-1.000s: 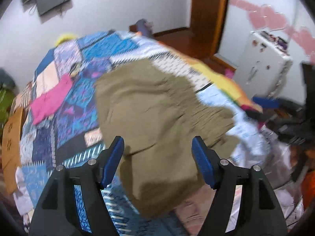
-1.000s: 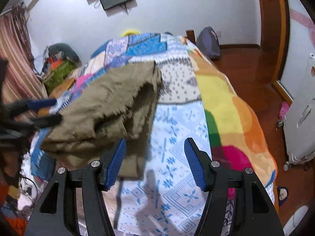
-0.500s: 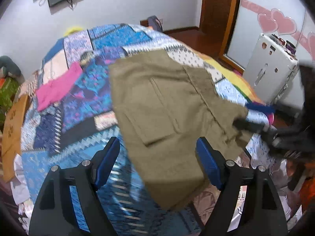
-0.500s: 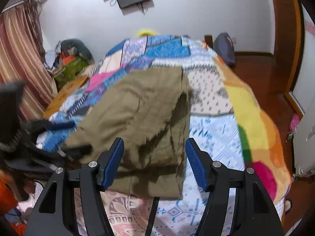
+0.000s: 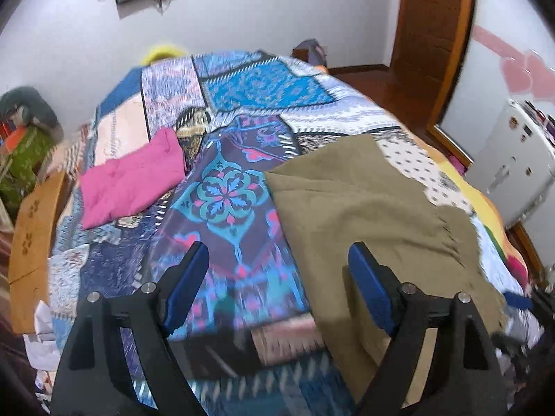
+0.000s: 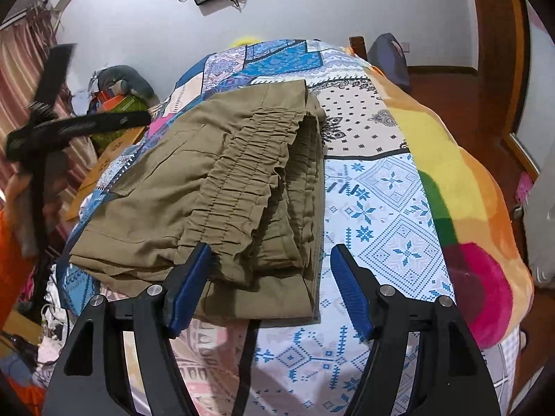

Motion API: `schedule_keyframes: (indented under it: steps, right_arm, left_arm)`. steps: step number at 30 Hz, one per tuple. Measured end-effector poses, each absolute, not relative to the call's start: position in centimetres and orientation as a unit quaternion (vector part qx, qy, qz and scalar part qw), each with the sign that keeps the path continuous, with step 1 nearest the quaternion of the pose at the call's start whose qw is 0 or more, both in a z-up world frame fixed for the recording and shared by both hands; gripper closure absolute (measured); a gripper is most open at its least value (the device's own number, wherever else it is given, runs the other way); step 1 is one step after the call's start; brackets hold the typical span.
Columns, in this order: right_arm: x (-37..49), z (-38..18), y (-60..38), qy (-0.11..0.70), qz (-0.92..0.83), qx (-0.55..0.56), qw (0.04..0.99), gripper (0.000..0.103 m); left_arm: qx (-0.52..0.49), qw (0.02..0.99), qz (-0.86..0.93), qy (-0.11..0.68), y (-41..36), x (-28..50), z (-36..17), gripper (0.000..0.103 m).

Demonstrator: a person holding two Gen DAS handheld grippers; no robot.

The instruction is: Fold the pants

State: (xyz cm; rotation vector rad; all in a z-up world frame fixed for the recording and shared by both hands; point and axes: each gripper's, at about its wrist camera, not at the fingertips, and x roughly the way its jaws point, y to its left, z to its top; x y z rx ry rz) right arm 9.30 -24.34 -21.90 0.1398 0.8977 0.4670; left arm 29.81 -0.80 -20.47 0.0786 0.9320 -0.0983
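Left wrist view: the left gripper (image 5: pixel 279 286) hangs over the bed (image 5: pixel 222 201) with nothing between the fingers, just patterned bedspread. Its jaws are wide and opening further. The pants (image 5: pixel 367 215) lie flat on the bed off at about 3 o'clock from the gripper, with the right blue pad in front of their near edge but not pressing on them. A pink cloth (image 5: pixel 131 180) sits well apart at 10 o'clock. Picture is smeared down low, so this hand looks to be on the move.

Right wrist view: the right gripper (image 6: pixel 270 287) is parked at the near end of the pants (image 6: pixel 222 187), jaws about medium wide and opening. The elastic waistband (image 6: pixel 249 173) is doubled over on top, running toward 12 o'clock, and the folded corner sits just at the left pad. No pinch that I can see, the cloth isn't pressed between the pads. The left gripper (image 6: pixel 52 121) shows as a blurry black shape at 9 o'clock, off the pants.

My read: one fold is laid and both hands have let go. The next move probably needs a fresh grip on one end, with both grippers, to bring it over for the next fold, catching all the layers so the waistband doesn't slide.
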Motion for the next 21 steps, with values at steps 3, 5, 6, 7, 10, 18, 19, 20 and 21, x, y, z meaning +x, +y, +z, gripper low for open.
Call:
schedule_keyframes:
  steps: [3,5,6,7,10,18,19,20,21]
  right_arm:
    - [9.6,-22.1,-24.9,0.433,0.221,0.07,0.871,0.037]
    - [9.9,-22.3,-25.1,0.44,0.228,0.075,0.865,0.037]
    - [10.0,-22.3,-25.1,0.441,0.232,0.076,0.864,0.037]
    - [10.1,-22.2,-25.1,0.442,0.235,0.072,0.863,0.037]
    - [10.3,-22.1,-24.9,0.444,0.238,0.062,0.862,0.037]
    - [11.1,-21.9,-24.8,0.447,0.237,0.049,0.861,0.037]
    - [11.2,-21.9,-24.8,0.446,0.238,0.048,0.861,0.037]
    - [11.4,-22.0,-24.9,0.445,0.236,0.048,0.862,0.037]
    - [11.5,-21.9,-24.9,0.444,0.233,0.046,0.864,0.037]
  left_arm:
    - [0.022,0.88,-0.065,0.47,-0.7,32.5,-22.0,0.023]
    - [0.022,0.875,-0.074,0.478,-1.0,33.9,-22.9,0.023]
    - [0.02,0.872,-0.082,0.483,-1.3,34.6,-23.3,0.023]
    - [0.016,0.867,-0.092,0.489,-1.5,35.4,-23.9,0.023]
    - [0.001,0.853,-0.113,0.51,-1.9,37.3,-25.4,0.031]
    - [-0.011,0.859,-0.115,0.498,-0.7,38.6,-25.4,0.09]
    - [-0.01,0.861,-0.111,0.497,-0.4,38.4,-25.4,0.092]
    - [-0.006,0.863,-0.106,0.494,-0.2,38.0,-25.2,0.093]
    - [-0.003,0.866,-0.099,0.491,0.2,37.6,-25.0,0.094]
